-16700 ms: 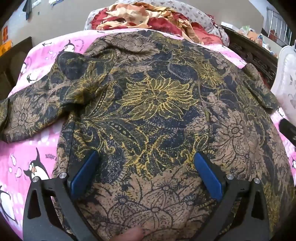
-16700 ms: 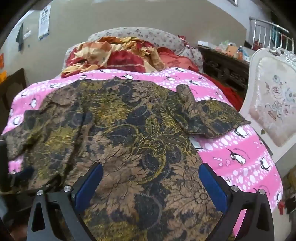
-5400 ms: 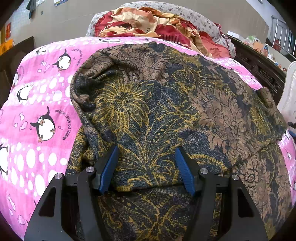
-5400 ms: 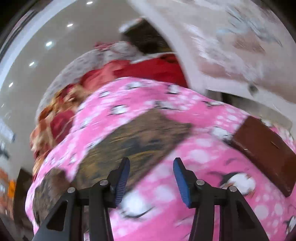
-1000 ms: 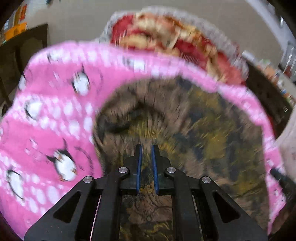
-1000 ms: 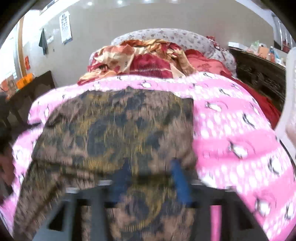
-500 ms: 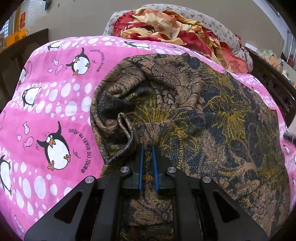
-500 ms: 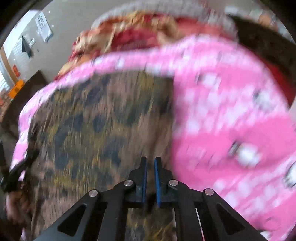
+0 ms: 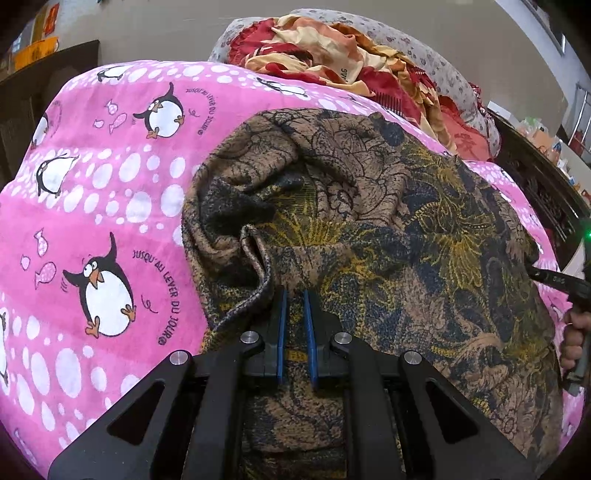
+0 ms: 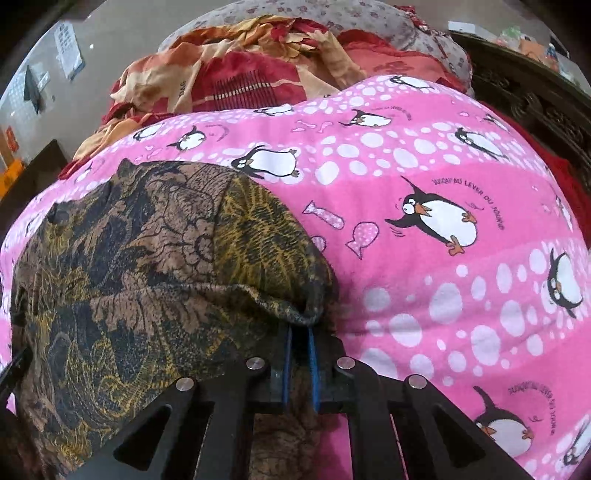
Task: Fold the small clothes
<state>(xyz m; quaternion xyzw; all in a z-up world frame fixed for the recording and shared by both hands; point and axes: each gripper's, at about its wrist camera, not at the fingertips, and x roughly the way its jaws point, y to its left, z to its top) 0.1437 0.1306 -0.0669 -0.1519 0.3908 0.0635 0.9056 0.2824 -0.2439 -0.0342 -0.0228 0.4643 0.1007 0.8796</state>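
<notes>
A brown, navy and gold floral shirt (image 9: 406, 229) lies partly folded on a pink penguin blanket (image 9: 92, 221). My left gripper (image 9: 294, 299) is shut on the shirt's near left edge, with cloth pinched between the blue pads. In the right wrist view the shirt (image 10: 155, 258) fills the left half of the blanket (image 10: 443, 184). My right gripper (image 10: 299, 332) is shut on the shirt's near right corner, which bunches at the fingertips. The other gripper and a hand show at the right edge of the left wrist view (image 9: 569, 295).
A heap of red and orange bedding (image 9: 332, 48) and a grey floral pillow (image 10: 332, 14) lie at the far end of the bed. A dark carved wooden bed frame (image 9: 535, 177) runs along the right side. Dark furniture (image 9: 37, 74) stands at the left.
Both grippers shut on the shirt's near edge about a second ago and still hold it. The right gripper has moved closer to the blanket, and its view has steadied.
</notes>
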